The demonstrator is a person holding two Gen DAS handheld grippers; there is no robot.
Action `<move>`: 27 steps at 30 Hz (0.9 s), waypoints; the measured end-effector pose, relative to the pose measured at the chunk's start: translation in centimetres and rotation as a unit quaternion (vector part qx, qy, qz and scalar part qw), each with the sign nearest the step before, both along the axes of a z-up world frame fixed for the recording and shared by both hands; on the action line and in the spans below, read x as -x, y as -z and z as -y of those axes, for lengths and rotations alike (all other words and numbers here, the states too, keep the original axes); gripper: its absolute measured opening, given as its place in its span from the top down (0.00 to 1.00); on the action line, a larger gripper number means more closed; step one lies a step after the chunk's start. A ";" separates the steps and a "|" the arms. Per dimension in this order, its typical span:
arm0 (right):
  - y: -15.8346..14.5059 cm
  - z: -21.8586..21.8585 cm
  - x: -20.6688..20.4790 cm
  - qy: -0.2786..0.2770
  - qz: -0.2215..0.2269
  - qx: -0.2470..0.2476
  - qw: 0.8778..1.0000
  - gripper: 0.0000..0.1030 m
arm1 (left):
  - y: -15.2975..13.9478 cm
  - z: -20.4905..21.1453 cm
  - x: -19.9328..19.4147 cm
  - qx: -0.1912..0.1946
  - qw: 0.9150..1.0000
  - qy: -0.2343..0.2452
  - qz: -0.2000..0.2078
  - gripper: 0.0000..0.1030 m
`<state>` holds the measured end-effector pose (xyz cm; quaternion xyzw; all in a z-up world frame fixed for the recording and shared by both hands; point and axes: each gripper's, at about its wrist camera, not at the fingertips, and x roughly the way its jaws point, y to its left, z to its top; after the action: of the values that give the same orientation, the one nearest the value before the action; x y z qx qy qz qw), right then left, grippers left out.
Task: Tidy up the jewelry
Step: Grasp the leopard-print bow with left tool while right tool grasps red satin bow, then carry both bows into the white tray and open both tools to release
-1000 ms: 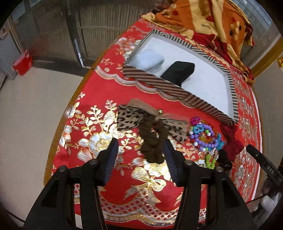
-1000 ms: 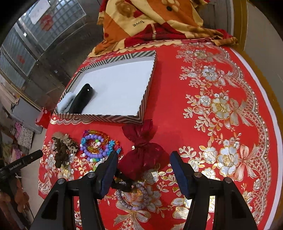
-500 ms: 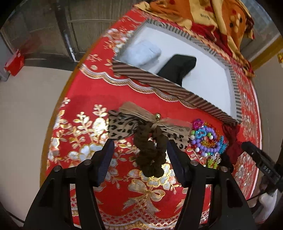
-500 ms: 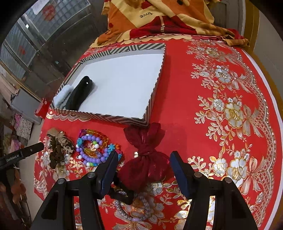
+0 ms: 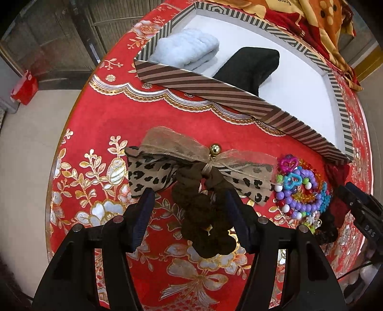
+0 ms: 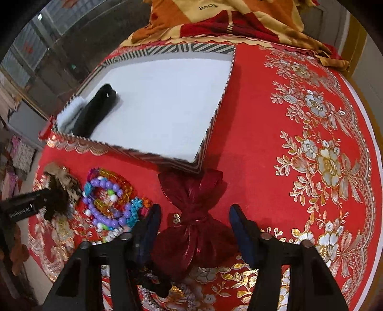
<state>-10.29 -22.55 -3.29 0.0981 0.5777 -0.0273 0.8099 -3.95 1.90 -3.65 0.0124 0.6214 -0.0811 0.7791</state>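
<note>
A brown scrunchie with a leopard-print bow point(image 5: 203, 191) lies on the red embroidered tablecloth point(image 5: 107, 119). My left gripper point(image 5: 189, 205) hangs open just over it, and the scrunchie's brown loop sits between the wide fingers. A dark red organza bow point(image 6: 194, 227) lies in front of the striped box point(image 6: 210, 129). My right gripper point(image 6: 196, 220) straddles its lower lobe. Its jaws are closing, but I cannot see the pads pressing the fabric. Colourful beaded bracelets point(image 5: 299, 191) point(image 6: 107, 198) lie between the two hair pieces.
The striped box point(image 5: 215, 88) has a white floor holding a pale blue fluffy item point(image 5: 186, 47) and a black one point(image 5: 251, 64). An orange patterned blanket point(image 6: 227, 19) lies behind it. A black lace piece point(image 6: 153, 280) sits under the right gripper. The table's edge curves at the left.
Both grippers have sunk closer to the cloth. The left now brackets the brown scrunchie with slightly wider jaws. The right jaws have narrowed around the red bow.
</note>
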 end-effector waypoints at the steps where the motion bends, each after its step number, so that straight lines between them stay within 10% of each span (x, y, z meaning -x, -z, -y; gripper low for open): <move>1: 0.3 0.0 0.1 0.000 -0.004 0.002 1.000 0.62 | 0.1 0.2 0.0 -0.002 1.000 0.006 0.004 0.40; 10: -0.5 0.8 1.8 0.006 0.020 -0.019 1.000 0.85 | 0.0 0.9 0.1 0.026 0.999 0.022 0.025 0.88; 27: -8.6 1.4 3.6 0.020 0.119 -0.060 0.991 0.85 | -8.4 -0.7 2.4 0.082 0.992 0.038 0.090 0.90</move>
<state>-13.87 -23.93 5.29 0.1603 0.4754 0.0028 0.8651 -6.34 2.60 4.74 -0.0205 0.5390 -0.1597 0.8268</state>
